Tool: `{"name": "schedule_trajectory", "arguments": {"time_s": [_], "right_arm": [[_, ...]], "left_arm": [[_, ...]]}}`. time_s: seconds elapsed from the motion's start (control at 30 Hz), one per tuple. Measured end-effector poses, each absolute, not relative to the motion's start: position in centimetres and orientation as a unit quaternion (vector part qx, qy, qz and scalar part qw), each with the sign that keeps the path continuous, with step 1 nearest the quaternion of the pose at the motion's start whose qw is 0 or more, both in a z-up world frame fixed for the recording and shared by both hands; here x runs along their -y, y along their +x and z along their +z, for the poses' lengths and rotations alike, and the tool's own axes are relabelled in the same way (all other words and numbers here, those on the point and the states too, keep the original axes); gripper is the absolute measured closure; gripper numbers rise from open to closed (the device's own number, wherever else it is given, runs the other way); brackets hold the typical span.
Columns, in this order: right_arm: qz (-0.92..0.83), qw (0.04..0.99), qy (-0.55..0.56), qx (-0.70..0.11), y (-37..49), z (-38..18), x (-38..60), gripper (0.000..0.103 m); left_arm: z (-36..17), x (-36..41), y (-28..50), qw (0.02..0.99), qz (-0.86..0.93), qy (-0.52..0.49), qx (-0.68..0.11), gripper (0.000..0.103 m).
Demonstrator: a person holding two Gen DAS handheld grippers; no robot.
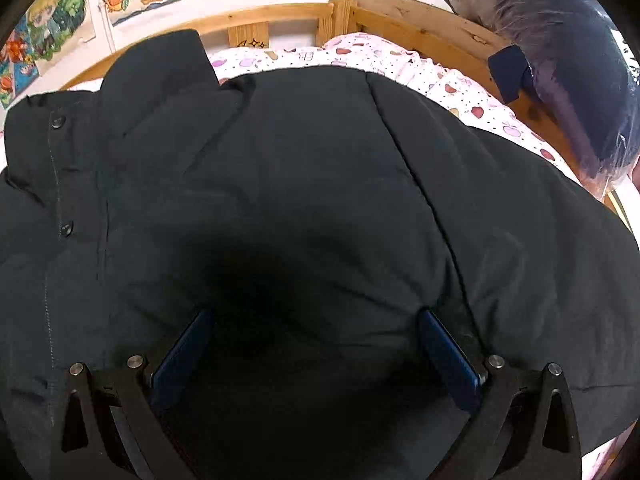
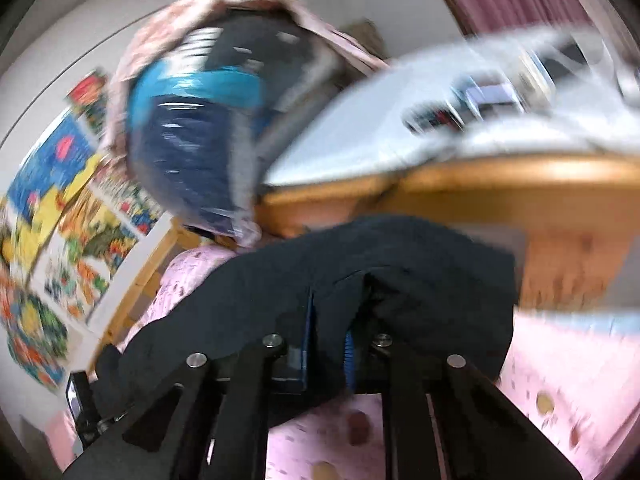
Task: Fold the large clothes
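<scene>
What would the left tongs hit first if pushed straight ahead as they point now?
The black coat. The open left tongs already sit right over its padded fabric, so they would press into it almost at once; depth is hard to judge.

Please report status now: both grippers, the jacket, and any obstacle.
Left gripper open, pressed onto black jacket. Right gripper shut on jacket fabric, lifted over pink sheet. Right view blurred; no obstacle seen.

Right view motion-blurred; black coat (image 1: 304, 184) cut off by left view's lower edge.
</scene>
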State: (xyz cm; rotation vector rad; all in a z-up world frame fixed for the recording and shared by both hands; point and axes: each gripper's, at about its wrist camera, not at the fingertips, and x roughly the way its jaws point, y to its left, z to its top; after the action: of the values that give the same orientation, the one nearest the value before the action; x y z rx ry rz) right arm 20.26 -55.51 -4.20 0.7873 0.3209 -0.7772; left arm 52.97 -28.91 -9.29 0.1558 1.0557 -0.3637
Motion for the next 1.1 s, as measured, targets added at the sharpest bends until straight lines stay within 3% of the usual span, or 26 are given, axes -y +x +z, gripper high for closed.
{"name": "schedule_trajectory", "arguments": {"time_s": [0.3, 0.43, 0.6, 0.83, 0.9, 0.97, 1.03, 1.1], "right_arm": [[-0.240, 0.940, 0.189, -0.155, 28.5, 6.7, 52.5, 0.092], [-0.163, 0.967, 0.099, -0.171, 33.1, 8.6, 47.3, 0.092], [-0.046, 0.968, 0.018, -0.246, 37.7, 6.7, 39.5, 0.092], [0.032, 0.929, -0.094, -0.357, 39.1, -0.1, 30.7, 0.090], [0.032, 0.920, -0.122, -0.370, 38.5, -1.4, 29.4, 0.083], [0.054, 0.917, -0.115, -0.378, 37.8, -1.7, 28.9, 0.059], [0.072, 0.917, -0.101, -0.379, 36.9, -1.5, 28.7, 0.043], [0.083, 0.918, -0.095, -0.376, 35.9, -1.1, 28.5, 0.040]], "left_arm": [[-4.2, 23.7, 51.2, 0.850, -0.184, 0.049, -0.491, 0.000], [-1.7, 18.8, 50.6, 0.855, -0.187, 0.013, -0.483, 0.000], [0.2, 11.5, 49.5, 0.857, -0.205, -0.059, -0.470, 0.000], [-0.7, 6.4, 49.1, 0.846, -0.251, -0.162, -0.441, 0.000], [-2.0, 6.0, 49.4, 0.831, -0.275, -0.191, -0.444, 0.000], [-3.5, 6.0, 49.9, 0.813, -0.298, -0.213, -0.452, 0.000], [-5.4, 6.4, 50.3, 0.791, -0.321, -0.244, -0.460, 0.000], [-6.7, 7.1, 50.7, 0.774, -0.341, -0.262, -0.465, 0.000]]}}
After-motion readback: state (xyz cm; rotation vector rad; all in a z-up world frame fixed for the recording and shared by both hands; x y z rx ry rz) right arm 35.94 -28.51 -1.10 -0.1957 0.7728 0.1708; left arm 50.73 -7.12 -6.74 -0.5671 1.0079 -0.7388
